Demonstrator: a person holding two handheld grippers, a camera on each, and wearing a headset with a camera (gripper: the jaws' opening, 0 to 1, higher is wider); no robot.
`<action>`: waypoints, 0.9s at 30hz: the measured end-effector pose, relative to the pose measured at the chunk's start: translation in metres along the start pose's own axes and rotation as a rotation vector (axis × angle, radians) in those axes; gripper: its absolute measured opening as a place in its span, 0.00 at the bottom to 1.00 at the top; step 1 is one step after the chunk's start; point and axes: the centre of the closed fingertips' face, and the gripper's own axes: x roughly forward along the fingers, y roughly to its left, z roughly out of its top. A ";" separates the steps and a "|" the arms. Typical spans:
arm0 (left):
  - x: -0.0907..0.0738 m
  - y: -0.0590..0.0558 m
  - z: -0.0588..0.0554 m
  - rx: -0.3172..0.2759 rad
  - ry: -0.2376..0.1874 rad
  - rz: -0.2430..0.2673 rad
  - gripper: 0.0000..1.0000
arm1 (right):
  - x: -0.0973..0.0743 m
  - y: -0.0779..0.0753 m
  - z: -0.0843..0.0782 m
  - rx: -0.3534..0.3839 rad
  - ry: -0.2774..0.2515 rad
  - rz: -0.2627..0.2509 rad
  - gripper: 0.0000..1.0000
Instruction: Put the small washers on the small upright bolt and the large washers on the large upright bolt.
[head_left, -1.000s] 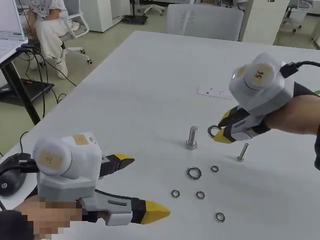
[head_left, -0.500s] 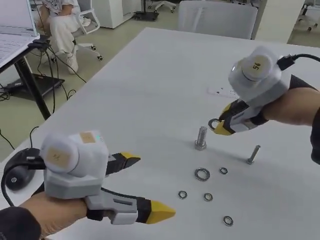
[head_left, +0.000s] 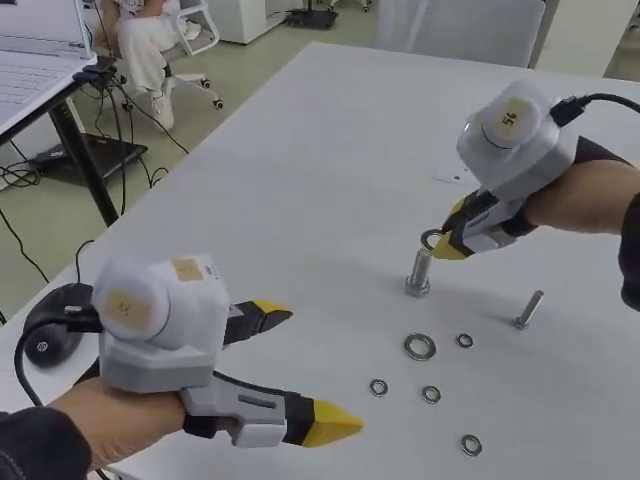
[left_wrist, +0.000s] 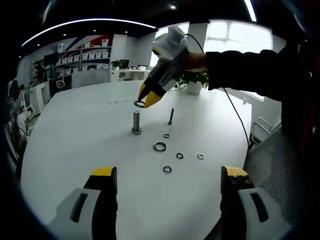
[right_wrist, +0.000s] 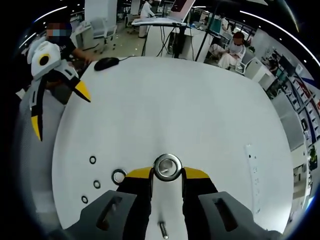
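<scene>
The right hand-held gripper (head_left: 440, 243) is clamped on a large washer (head_left: 432, 240), pinching its rim so that the ring sticks out past the yellow tips. The washer hangs just above the top of the large bolt (head_left: 419, 272); in the left gripper view a small gap shows between them. In the right gripper view the ring sits between the two closed tips.

The large bolt stands upright on its head on the white worktop (head_left: 300, 180). The small bolt (head_left: 528, 310) stands near it, on the side of the person's right arm. A second large washer (head_left: 420, 347) lies flat near the large bolt's foot, on the person's side. Four small washers (head_left: 431, 394) lie scattered around that ring, all apart from each other and from the large bolt.

The left hand-held gripper (head_left: 310, 370) is well apart from the large bolt, low over the near edge of the worktop, its jaws spread wide and holding nothing. A black mouse (head_left: 50, 335) lies beyond it, farther still from the large bolt.
</scene>
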 end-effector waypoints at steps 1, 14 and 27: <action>0.000 0.000 0.000 -0.001 0.001 0.000 0.85 | 0.001 0.000 0.000 -0.002 0.003 0.004 0.23; 0.001 0.002 -0.001 -0.005 -0.002 0.008 0.85 | 0.018 0.001 -0.005 -0.007 0.041 0.050 0.23; 0.000 0.003 -0.002 -0.012 -0.005 0.007 0.85 | 0.027 0.005 -0.010 -0.008 0.072 0.088 0.23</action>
